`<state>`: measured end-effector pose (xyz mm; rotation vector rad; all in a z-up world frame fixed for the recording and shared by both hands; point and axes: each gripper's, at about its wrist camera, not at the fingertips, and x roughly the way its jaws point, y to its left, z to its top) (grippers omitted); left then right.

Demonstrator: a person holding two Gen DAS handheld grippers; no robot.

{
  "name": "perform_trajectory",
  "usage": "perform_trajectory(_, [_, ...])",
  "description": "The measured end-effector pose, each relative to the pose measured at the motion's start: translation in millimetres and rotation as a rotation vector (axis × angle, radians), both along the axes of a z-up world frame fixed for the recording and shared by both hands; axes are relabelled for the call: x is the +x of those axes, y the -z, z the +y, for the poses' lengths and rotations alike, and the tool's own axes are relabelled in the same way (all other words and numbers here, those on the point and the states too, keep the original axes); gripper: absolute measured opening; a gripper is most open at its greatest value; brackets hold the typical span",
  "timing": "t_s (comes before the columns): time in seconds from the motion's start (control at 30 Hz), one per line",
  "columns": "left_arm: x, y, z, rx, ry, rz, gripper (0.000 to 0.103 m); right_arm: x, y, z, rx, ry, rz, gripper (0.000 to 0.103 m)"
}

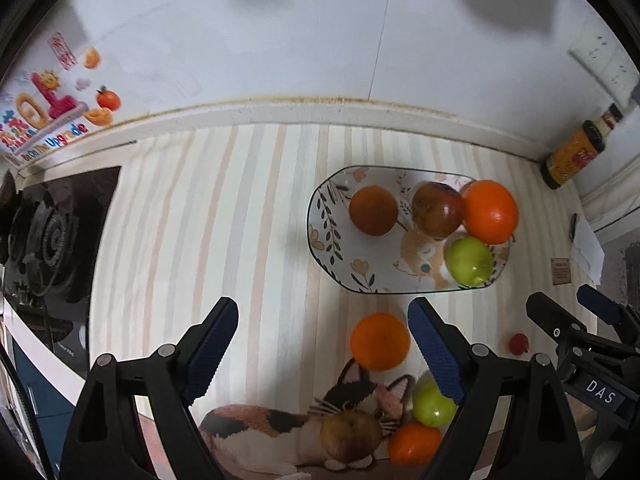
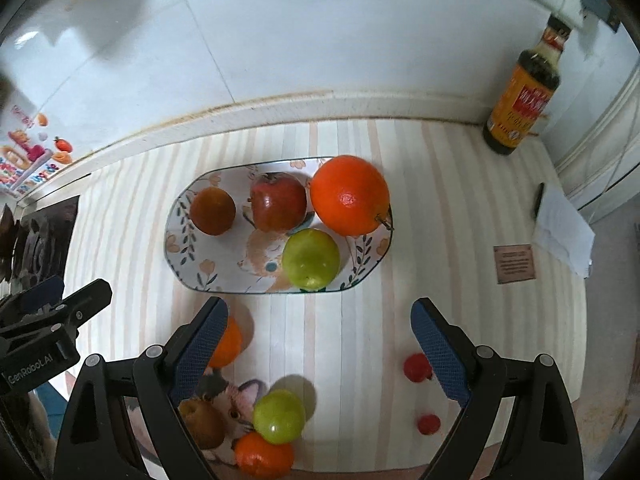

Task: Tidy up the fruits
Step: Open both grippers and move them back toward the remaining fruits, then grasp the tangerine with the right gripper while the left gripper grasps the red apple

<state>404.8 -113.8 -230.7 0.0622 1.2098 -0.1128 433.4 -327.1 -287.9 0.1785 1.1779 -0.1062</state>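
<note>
Both your tools hang empty, jaws spread: left tool [image 1: 322, 354], right tool [image 2: 320, 350]. The loose orange [image 1: 380, 342] lies nearest your left, plate [image 1: 320, 208] beyond.

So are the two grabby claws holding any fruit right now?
No. The left gripper and the right gripper are both open with nothing pinched between their pads. The fruit sits on the plate and the counter below.
</note>
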Motion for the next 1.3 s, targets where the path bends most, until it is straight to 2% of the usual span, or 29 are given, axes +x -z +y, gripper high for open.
perform_trajectory(0.17, [-26.7, -26.1, 0.1, 0.001, 0.009, -0.068, 0.087, -28.1, -20.2, 5.6, -0.002, -0.006, -0.039, 0.095])
perform_trajectory(0.43, [-62.9, -60.9, -1.0, -0.02, 0.037, -0.13, 0.087, -67.8, -54.5, 10.5, -0.007, -0.006, -0.105, 0.095])
perform_trajectory(0.57, [-72.5, -65.7, 3.9, -0.03, 0.017, -0.128, 0.087, -80.8, -68.2, 10.1, 0.009, 0.004, -0.134, 0.095])
perform_trajectory(0.7, [-75.8, -57.8, 11.4, -0.043, -0.014, -0.099, 0.087, -88.4, -66.2, 10.7, 0.058, 0.01, -0.124, 0.095])
perform_trajectory(0.8, [-76.3, -44.3, 13.0, -0.027, -0.014, -0.062, 0.088, -90.2, -47.8, 12.2, 0.107, 0.006, -0.072, 0.095])
perform_trajectory(0.83, [-75.9, -35.7, 13.3, -0.012, -0.011, -0.042, 0.096, -89.8, -39.8, 11.6, 0.126, 0.006, -0.052, 0.095])
perform_trajectory(0.87, [-76.7, -29.2, 13.7, -0.009, -0.01, -0.031, 0.099, -88.8, -29.4, 10.6, 0.15, 0.006, -0.029, 0.095])
perform_trajectory(0.97, [-77.8, -5.6, 14.5, 0.003, -0.009, 0.017, 0.099, -85.0, 13.5, 6.6, 0.252, 0.011, 0.075, 0.095])
perform_trajectory(1.03, [-78.8, 16.3, 14.6, 0.016, -0.008, 0.067, 0.099, -85.6, 50.6, 4.3, 0.349, 0.019, 0.176, 0.095])
perform_trajectory(1.17, [-82.0, 57.1, 19.7, 0.016, -0.026, 0.185, 0.099, -94.4, 107.8, 5.6, 0.493, 0.038, 0.307, 0.095])
perform_trajectory(1.3, [-88.2, 82.9, 28.3, 0.018, -0.059, 0.256, 0.099, -102.5, 142.9, 16.2, 0.553, 0.037, 0.373, 0.094])
